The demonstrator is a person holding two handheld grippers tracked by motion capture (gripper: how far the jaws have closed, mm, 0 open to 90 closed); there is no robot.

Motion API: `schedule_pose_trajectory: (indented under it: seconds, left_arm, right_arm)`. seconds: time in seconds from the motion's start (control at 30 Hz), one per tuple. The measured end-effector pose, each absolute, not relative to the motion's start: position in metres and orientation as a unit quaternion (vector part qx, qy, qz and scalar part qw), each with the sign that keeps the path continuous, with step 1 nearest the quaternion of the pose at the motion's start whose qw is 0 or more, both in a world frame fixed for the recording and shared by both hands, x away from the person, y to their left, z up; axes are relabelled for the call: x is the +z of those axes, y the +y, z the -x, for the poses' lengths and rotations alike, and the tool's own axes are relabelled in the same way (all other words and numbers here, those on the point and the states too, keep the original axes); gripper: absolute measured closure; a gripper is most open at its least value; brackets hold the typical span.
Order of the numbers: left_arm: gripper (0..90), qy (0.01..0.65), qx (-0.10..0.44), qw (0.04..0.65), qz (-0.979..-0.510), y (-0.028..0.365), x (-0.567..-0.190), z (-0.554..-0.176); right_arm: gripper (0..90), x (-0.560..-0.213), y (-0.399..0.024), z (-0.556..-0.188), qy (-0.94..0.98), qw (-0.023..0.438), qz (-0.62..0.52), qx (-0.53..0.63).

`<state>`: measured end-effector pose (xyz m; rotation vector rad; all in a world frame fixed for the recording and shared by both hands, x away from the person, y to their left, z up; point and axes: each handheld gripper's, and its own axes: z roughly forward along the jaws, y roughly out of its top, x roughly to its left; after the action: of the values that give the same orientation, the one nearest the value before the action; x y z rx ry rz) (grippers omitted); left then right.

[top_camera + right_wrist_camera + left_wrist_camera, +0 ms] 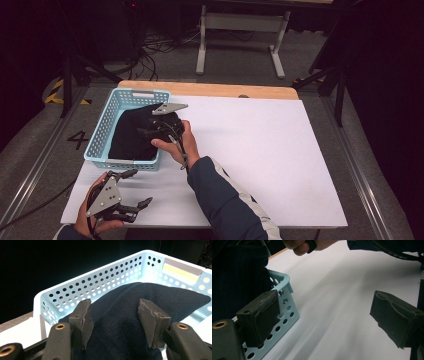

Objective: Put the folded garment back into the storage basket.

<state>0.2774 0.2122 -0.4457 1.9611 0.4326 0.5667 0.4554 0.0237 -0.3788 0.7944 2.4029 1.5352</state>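
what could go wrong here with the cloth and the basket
The right gripper stands open over the dark cloth, whose corner drapes over the blue basket rim: pulling away could snag the knit on a pad and drag it out. The basket is light and sits near the table's left edge, so a push might slide it. The left gripper, open beside the basket, isn't steadying it.

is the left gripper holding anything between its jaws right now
No, the left gripper has its jaws spread wide over the bare white table, beside the blue basket, with nothing between them.
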Motion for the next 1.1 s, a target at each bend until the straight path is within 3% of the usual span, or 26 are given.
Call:
schedule_pose_trajectory:
  seconds: [1.1]
  left_arm:
    - [9.9, 0.178, 0.234, 0.496, -0.817, 0.21, -0.448, -0.279]
  right_arm:
    - [40.8, -0.365, -0.003, -0.436, 0.805, 0.132, -0.252, 0.521]
